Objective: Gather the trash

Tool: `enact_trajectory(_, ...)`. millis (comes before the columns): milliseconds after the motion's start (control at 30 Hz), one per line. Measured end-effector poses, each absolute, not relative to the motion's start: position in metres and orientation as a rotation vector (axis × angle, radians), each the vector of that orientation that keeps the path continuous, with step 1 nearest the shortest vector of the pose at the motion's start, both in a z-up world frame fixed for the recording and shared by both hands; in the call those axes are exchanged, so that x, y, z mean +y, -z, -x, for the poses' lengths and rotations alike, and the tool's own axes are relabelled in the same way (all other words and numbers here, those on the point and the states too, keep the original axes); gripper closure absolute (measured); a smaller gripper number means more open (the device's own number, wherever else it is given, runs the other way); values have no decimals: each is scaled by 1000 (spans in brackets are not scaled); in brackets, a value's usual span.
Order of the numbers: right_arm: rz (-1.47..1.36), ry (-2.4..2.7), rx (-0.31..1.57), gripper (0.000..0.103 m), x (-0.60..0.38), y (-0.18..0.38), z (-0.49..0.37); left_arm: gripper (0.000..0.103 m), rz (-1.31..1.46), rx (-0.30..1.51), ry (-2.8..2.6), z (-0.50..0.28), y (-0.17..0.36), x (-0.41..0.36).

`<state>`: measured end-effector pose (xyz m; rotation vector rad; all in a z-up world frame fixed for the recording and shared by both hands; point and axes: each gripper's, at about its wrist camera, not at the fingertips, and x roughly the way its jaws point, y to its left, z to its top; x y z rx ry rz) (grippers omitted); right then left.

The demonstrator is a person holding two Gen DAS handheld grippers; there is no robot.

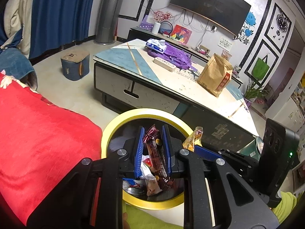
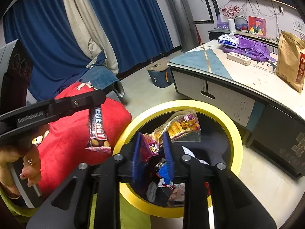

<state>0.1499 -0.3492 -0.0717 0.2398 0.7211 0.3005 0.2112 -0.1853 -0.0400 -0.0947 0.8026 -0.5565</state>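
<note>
Both wrappers hang right over the yellow-rimmed black trash bin [image 2: 235, 133]: left hand-held gripper [image 1: 152, 148] pinches the dark-red candy-bar wrapper [image 1: 157, 158] lengthwise, while the right hand-held gripper [image 2: 152, 152], jaws slightly apart, looks to be loosening on its crinkly yellow-purple snack bag [image 2: 183, 126].

Both my wrist views are lit evenly by indoor light, pretty bright and sharp in the middle. Heavy fisheye bending with black corners, and the curtain [image 2: 47, 38] edges smear. Inside the bin [image 2: 236, 133] it's dark, and the worktop [image 1: 171, 76] has a soft sheen.
</note>
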Motion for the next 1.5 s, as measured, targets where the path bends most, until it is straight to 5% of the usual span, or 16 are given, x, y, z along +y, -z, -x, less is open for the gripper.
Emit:
enact_trajectory(133, -243, -296, 720, 62, -353, 73, -148, 86, 94, 818, 565, -217, 43, -189)
enact_trajectory(267, -236, -278, 717, 52, -357, 73, -144, 51, 105, 828, 568, -220, 45, -188)
enact_trajectory(400, -222, -254, 711, 41, -360, 70, -138, 32, 123, 842, 552, -222, 48, -182)
enact_trajectory(533, -201, -236, 663, 20, -358, 59, -127, 14, 140, 836, 526, -216, 43, -167)
enact_trajectory(667, -200, -235, 615, 6, -353, 45, -115, 11, 149, 810, 498, -207, 34, -148)
enact_trajectory(1500, 11, -88, 182, 6, -245, 10, -27, 11, 31, 471, 118, -52, 15, -16)
